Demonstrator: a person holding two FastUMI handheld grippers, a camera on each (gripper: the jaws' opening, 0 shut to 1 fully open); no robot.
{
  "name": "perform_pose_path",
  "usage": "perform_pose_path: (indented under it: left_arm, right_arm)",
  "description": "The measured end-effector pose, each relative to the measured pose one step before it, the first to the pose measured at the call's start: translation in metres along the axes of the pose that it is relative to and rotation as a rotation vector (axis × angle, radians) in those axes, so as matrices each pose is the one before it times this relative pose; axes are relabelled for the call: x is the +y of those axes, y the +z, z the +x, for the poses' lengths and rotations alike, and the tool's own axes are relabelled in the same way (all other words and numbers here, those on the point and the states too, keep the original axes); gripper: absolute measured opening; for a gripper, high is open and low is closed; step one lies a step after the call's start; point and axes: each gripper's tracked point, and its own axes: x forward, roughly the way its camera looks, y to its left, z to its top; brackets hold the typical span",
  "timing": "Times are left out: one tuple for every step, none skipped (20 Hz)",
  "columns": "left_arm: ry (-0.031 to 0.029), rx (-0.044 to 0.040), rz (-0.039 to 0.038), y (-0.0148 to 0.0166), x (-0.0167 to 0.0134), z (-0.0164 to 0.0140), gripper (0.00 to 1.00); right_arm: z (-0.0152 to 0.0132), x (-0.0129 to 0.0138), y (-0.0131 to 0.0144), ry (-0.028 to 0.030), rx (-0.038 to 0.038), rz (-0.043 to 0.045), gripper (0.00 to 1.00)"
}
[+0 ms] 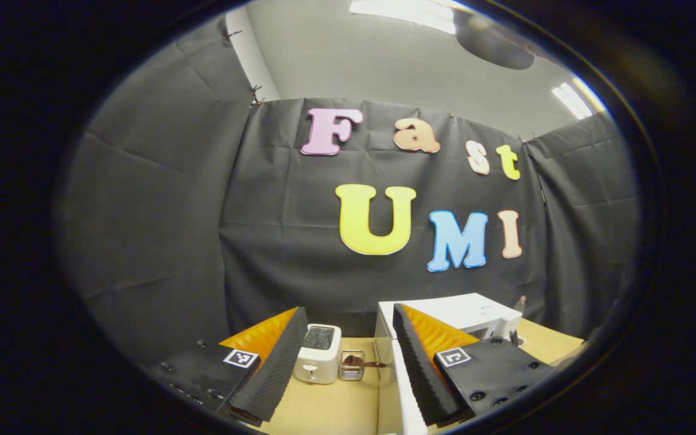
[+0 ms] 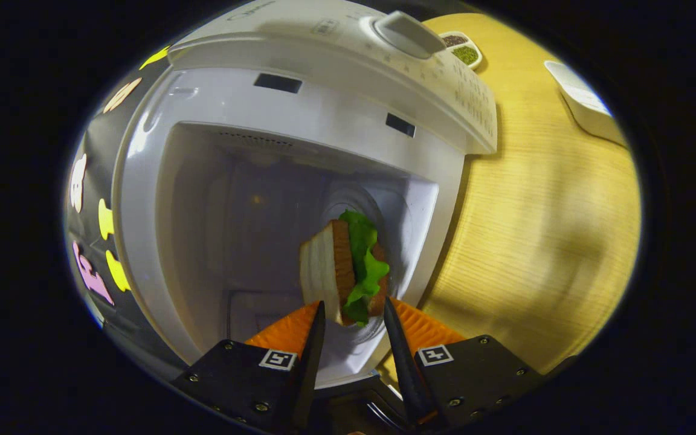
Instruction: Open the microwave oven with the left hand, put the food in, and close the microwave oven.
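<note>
White microwave [image 2: 299, 133] open; right gripper [image 2: 353, 320] grips one sandwich [image 2: 348, 266].

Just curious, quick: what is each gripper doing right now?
Left gripper: open, holding nothing.
Right gripper: closed on the sandwich, at the open microwave.

Wooden worktop [image 1: 330, 405] carries toaster [image 1: 318, 353], small rack [image 1: 351, 366] beside it, microwave [image 1: 463, 314] (door open), seasoning dish [image 2: 461, 47].
</note>
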Motion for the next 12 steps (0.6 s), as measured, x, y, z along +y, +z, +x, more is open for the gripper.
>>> perform_pose_path:
  left_arm:
    - [-0.01106, -0.00332, -0.00356, 0.00114, -0.00468, 0.00332, 0.90]
    - [-0.01458, -0.00497, -0.00934, 0.00001, -0.00609, 0.00199, 0.90]
    - [-0.01584, -0.00309, -0.01114, -0.00093, -0.00710, 0.00397, 0.90]
    - [-0.01432, -0.00055, -0.00840, -0.00080, -0.00680, 0.00319, 0.91]
    - [-0.01340, -0.00073, -0.00574, -0.00121, -0.00540, 0.00653, 0.90]
    - [-0.01463, -0.00213, -0.00551, -0.00250, -0.00742, 0.00259, 0.90]
    - [-0.01732, -0.00242, -0.00543, -0.00001, -0.00858, 0.00266, 0.90]
    - [-0.01728, -0.00033, -0.00390, -0.00063, -0.00929, 0.00345, 0.90]
    - [-0.01427, -0.00002, 0.00055, -0.00297, -0.00768, 0.00318, 0.90]
    - [-0.01009, 0.00143, 0.00239, -0.00208, -0.00554, 0.00259, 0.89]
    - [-0.00857, 0.00260, 0.00044, -0.00169, -0.00629, 0.00283, 0.89]
    - [-0.00611, 0.00051, -0.00175, -0.00189, -0.00560, 0.00250, 0.89]
  right_arm:
    - [-0.01059, 0.00074, 0.00147, 0.00314, 0.00077, -0.03830, 0.58]
    - [-0.00859, 0.00076, 0.00082, 0.00396, 0.00495, -0.04274, 0.58]
    - [-0.00968, -0.00021, -0.00116, -0.00424, 0.00991, -0.04616, 0.58]
    - [-0.01028, 0.00180, 0.00066, 0.00972, 0.00469, -0.03996, 0.58]
    - [-0.01000, 0.00258, 0.00065, 0.00560, 0.00024, -0.03562, 0.58]
    - [-0.00837, 0.00242, 0.00186, 0.00581, -0.00404, -0.02737, 0.58]
    - [-0.00916, 0.00399, 0.00183, 0.00752, -0.00414, -0.02653, 0.58]
    - [-0.01096, 0.00471, 0.00417, 0.00710, -0.00618, -0.03581, 0.58]
    - [-0.01244, 0.00513, 0.00471, 0.00797, -0.00990, -0.04431, 0.58]
    - [-0.01427, 0.00440, 0.00786, 0.00712, -0.01586, -0.05322, 0.58]
    - [-0.01415, 0.00584, 0.00915, 0.01486, -0.02256, -0.06070, 0.59]
    - [-0.01552, 0.00142, 0.01260, -0.00952, -0.03432, -0.06787, 0.58]
